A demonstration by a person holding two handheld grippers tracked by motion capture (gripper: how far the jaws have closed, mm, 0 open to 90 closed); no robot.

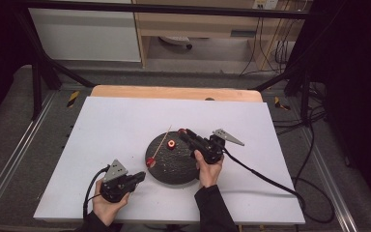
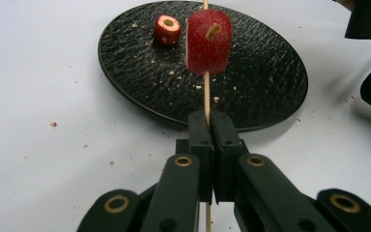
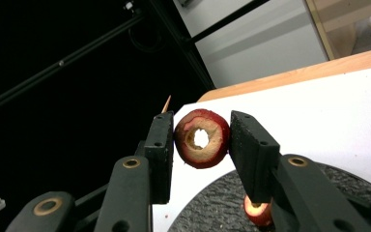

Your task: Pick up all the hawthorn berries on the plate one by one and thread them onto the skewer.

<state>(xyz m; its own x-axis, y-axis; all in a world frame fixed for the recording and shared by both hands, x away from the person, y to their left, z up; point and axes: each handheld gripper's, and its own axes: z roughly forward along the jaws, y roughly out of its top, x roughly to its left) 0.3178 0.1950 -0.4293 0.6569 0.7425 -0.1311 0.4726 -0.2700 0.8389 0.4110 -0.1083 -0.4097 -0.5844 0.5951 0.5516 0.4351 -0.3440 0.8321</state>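
A black round plate (image 1: 181, 169) lies mid-table. My left gripper (image 1: 141, 175) (image 2: 211, 126) is shut on a thin wooden skewer (image 2: 206, 94) that slants up over the plate. A red fruit chunk (image 2: 208, 42) (image 1: 150, 162) is threaded on the skewer. My right gripper (image 1: 181, 132) (image 3: 201, 139) hovers over the plate's far side, shut on a red fruit ring (image 3: 202, 138) with a hole through its middle. The skewer's tip (image 3: 166, 103) pokes up just behind its left jaw. Another red ring piece (image 1: 172, 144) (image 2: 167, 29) (image 3: 256, 210) lies on the plate.
The white table top (image 1: 116, 125) has a wooden strip (image 1: 174, 92) along its far edge. Crumbs dot the plate and the table near it. Black frame bars (image 1: 41, 72) stand at the back corners. Cables (image 1: 270, 181) trail over the table's right side to the floor.
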